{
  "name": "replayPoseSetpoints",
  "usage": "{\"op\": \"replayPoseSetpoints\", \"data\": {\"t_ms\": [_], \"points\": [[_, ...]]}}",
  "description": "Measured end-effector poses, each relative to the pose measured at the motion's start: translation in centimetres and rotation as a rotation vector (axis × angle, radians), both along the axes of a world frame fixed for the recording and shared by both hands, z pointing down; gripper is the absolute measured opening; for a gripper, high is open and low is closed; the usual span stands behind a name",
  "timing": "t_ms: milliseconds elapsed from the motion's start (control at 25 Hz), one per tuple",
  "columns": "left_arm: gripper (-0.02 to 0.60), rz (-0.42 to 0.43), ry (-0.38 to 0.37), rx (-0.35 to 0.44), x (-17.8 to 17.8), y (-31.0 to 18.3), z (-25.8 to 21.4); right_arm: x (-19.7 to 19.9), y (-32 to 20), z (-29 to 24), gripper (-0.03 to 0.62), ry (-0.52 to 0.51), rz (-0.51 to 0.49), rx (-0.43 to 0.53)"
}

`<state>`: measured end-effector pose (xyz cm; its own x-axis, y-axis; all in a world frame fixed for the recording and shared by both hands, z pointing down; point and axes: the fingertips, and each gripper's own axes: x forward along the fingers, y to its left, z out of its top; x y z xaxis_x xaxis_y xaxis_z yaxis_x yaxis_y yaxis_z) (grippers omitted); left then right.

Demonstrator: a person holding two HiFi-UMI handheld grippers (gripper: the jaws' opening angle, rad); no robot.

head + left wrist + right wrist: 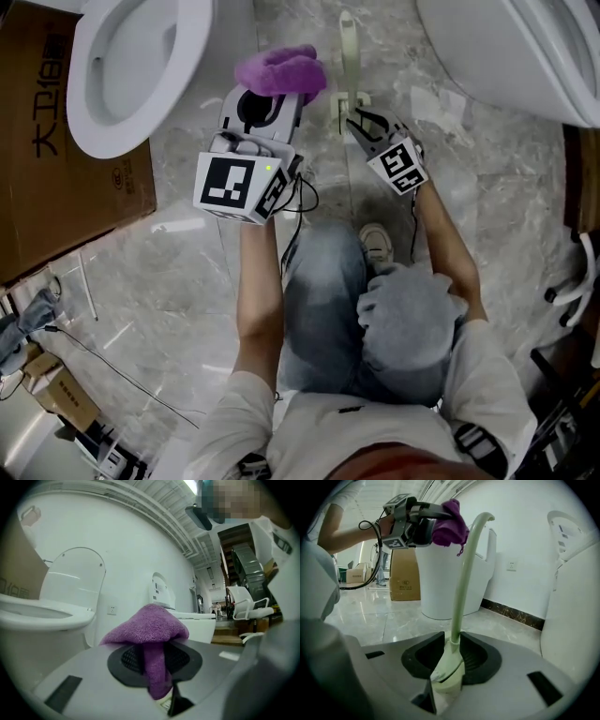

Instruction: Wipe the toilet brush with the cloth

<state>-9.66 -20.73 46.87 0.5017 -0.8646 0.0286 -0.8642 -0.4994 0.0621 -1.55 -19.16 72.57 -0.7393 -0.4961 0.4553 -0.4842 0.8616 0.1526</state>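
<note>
Open floor (187, 272) runs between left toilet (131, 66) and right toilet (525, 47), cardboard box (47, 141) beside the former.

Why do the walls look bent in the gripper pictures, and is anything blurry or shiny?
Left gripper view: wide-angle lens bows the walls, corners go black; purple cloth sharp. Right gripper view: same bowing; brush handle crisp. Head view: straighter, light streaks glint on the floor.

Brightness: bright, even indoor light in all views.
Source: a white ceiling strip lamp (191, 485) in the left gripper view.
Glare: pale streaks on the glossy grey marble floor (178, 281).
Shadows: soft, faint.
Distortion: both gripper views bulge, with dark round corners.
Focus: purple fuzzy cloth (151, 626) sharp.
</note>
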Motion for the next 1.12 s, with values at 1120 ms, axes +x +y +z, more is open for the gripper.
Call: {"op": "replayPoseSetpoints", "data": {"t_ms": [1120], "points": [[0.077,0.028,-0.070,-0.019,2.0,4.0,9.7,3.9,3.4,-14.9,-0.005,-0.277,0.204,0.135]]}}
